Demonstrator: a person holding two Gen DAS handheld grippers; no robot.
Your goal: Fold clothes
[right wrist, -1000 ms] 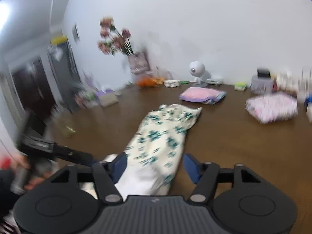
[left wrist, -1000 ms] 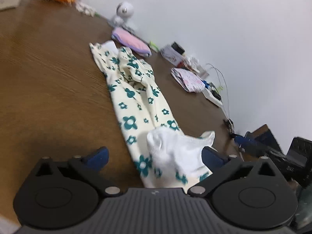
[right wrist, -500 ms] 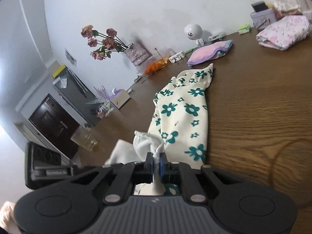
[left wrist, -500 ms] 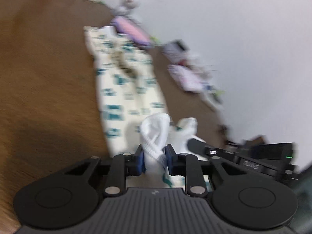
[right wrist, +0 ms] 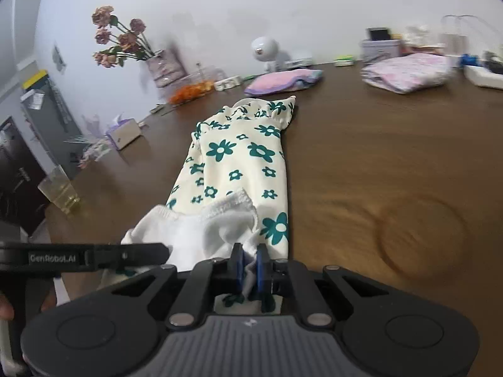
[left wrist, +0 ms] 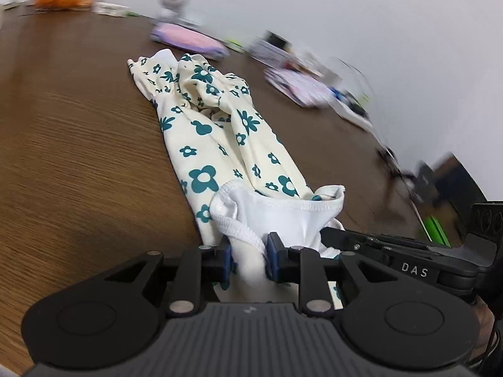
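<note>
One cream garment with teal flowers (left wrist: pixel 220 144) lies lengthwise on the brown wooden surface (left wrist: pixel 69 144), its white waistband (right wrist: pixel 204 223) nearest. The left gripper (left wrist: pixel 248 259) and the right gripper (right wrist: pixel 248 265), marked "DAS" and "GenRobot.AI", have jaws clamped on that waistband. Two folded pink piles lie far.
</note>
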